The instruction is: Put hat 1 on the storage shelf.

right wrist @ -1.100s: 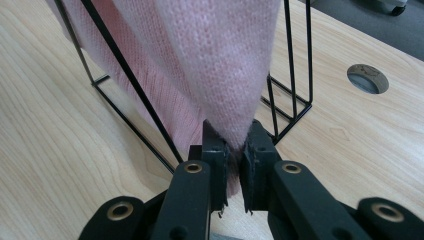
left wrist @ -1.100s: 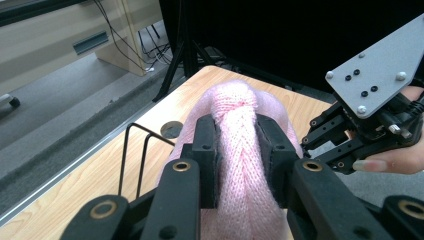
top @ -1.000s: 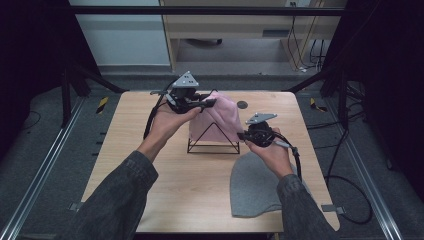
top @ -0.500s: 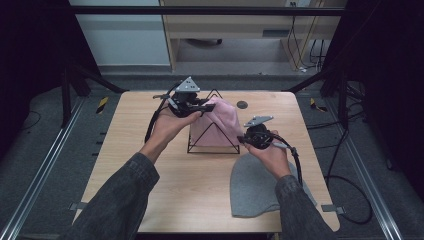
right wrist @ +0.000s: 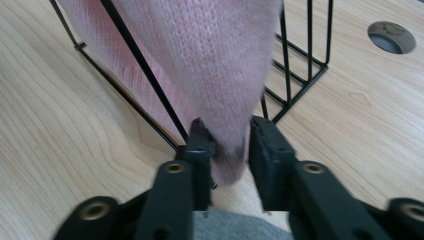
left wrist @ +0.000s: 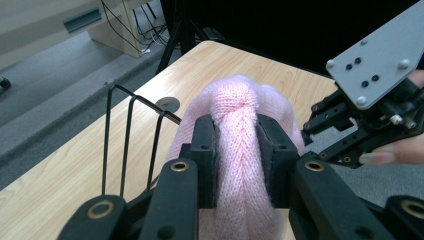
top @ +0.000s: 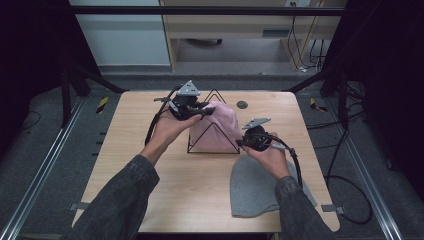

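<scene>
A person at a wooden table (top: 150,165) works a pink knitted hat (top: 216,125) that is draped over a black wire stand (top: 212,145) near the table's middle. The left gripper (left wrist: 235,150) has its jaws clamped on a bunched fold at the top of the hat, knit squeezed between both pads. The right gripper (right wrist: 227,145), at the stand's lower corner, has just been opening its jaws; the hat's lower edge hangs between them, resting against the left pad with a gap at the right one. A grey hat (top: 260,187) lies flat nearer the person.
</scene>
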Demonstrator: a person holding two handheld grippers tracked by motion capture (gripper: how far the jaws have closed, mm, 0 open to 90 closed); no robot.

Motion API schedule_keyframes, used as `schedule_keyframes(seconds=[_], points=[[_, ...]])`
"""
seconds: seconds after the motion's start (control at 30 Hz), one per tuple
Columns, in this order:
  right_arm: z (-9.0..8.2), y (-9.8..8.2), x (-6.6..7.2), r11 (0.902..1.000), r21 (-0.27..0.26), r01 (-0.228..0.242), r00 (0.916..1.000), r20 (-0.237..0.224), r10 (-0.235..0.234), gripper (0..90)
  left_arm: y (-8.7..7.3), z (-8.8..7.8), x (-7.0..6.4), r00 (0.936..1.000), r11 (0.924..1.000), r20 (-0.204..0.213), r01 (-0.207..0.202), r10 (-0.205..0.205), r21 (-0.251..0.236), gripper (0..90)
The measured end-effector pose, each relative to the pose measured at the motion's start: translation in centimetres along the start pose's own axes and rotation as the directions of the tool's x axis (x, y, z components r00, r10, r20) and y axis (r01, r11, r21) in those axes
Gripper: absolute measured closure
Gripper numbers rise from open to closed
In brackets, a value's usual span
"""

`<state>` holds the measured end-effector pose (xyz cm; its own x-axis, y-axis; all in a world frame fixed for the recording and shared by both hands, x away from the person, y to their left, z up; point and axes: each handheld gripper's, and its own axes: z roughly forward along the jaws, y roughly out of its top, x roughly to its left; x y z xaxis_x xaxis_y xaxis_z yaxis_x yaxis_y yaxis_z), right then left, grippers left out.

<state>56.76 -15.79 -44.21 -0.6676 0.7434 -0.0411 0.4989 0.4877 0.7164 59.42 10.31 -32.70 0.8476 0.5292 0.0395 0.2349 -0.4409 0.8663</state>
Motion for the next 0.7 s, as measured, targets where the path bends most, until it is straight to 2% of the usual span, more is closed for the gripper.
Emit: schedule_keyframes(seconds=[0.17,0.27,0.37,0.5,0.7], points=[[-1.3,-0.6,-0.2,1.0,-0.001,0.0,0.9992,0.04,0.001,52.9,-0.4,0.4,-0.2,1.0,0.9999,0.002,0.006,-0.006,0.013,71.4],[-2.6,-1.0,-0.8,0.9999,-0.01,-0.007,0.9969,0.078,0.008,46.7,-0.6,0.7,-0.4,1.0,0.9996,0.006,0.007,-0.007,0.026,68.9],[-3.9,-1.4,-1.5,0.9996,-0.015,-0.022,0.9948,0.099,0.023,44.9,-0.7,0.7,-0.5,0.9999,0.9997,0.0,0.016,-0.016,0.02,64.4],[-5.1,-1.9,-2.5,0.9992,0.002,-0.041,0.9929,0.112,0.041,42.9,-0.9,0.3,-0.5,0.999,0.9991,-0.017,0.041,-0.041,0.009,51.8],[-5.5,-3.6,-4.1,0.9943,0.068,-0.081,0.9904,0.118,0.073,41.1,-0.9,-1.6,-0.9,0.9987,0.9991,-0.028,0.043,-0.043,-0.001,37.2]])
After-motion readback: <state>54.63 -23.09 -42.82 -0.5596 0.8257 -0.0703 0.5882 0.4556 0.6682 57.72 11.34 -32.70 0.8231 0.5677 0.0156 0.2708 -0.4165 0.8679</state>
